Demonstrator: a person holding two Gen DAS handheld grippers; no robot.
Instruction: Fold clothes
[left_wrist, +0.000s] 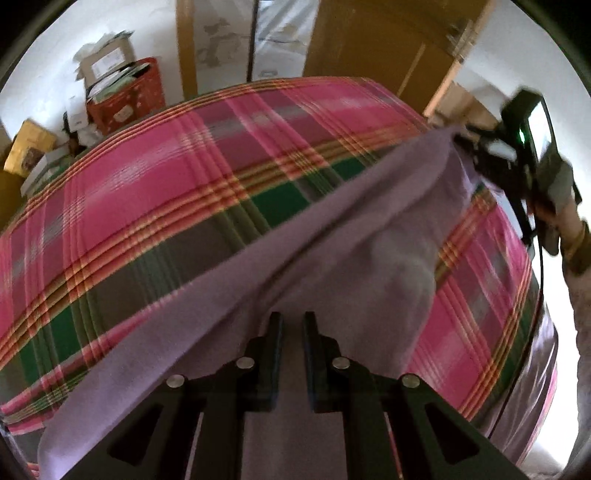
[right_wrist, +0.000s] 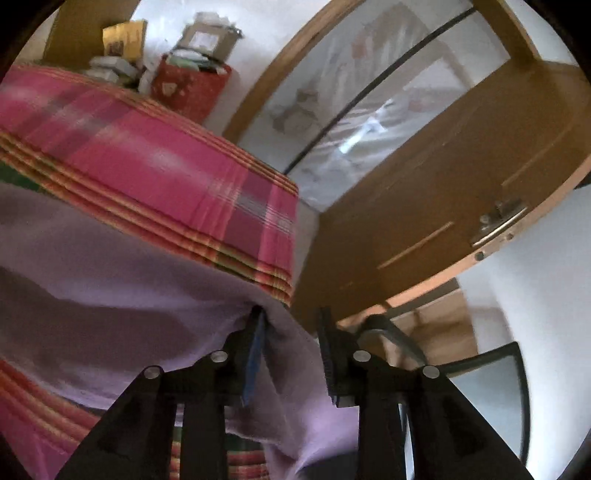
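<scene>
A lilac cloth (left_wrist: 332, 236), the piece being folded, is stretched in a long band across a bed covered with a pink, green and orange checked sheet (left_wrist: 147, 177); in the left wrist view it runs from 7 o'clock up to 2 o'clock, part of it sagging in soft creases toward 4 o'clock; most of it lies on or just above the sheet.

At 6 o'clock of that view the left hand-held gripper (left_wrist: 293, 325) has its jaws nearly together with cloth bunched between them, so it appears to be gripping one end; at 2 o'clock the right hand-held gripper (left_wrist: 463, 142) meets the far corner, with a person's hand behind it.

In the right wrist view that gripper's jaws stand apart; the cloth's edge drapes between them against the left jaw, the right jaw clear of it; the grip looks let go, though blur makes this uncertain.

Judging by the layout, the fold is at an early stage; the cloth is spread lengthwise, no tidy stack is visible, and further folds remain.

Beyond the bed stand boxes (left_wrist: 122, 88) at 11 o'clock and a wooden door (right_wrist: 461, 192).
</scene>
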